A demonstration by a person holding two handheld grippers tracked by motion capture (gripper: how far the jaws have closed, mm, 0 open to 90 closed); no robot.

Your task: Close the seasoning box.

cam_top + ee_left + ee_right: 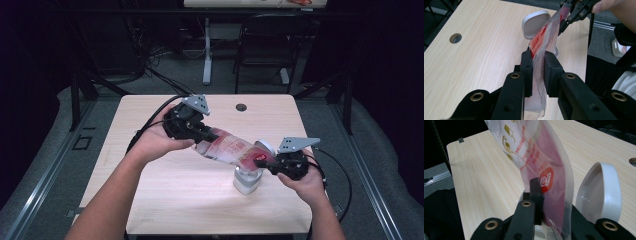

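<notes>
Both hand-held grippers pinch the pouch, left hand-held gripper (212, 136) and right hand-held gripper (264, 163) at opposite ends, above the open container (247, 182); next, probably tipping to pour.

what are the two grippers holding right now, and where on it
Both hold one clear pouch with red print. The left gripper pinches its bottom edge, the right gripper its other end, above a white container.
</notes>
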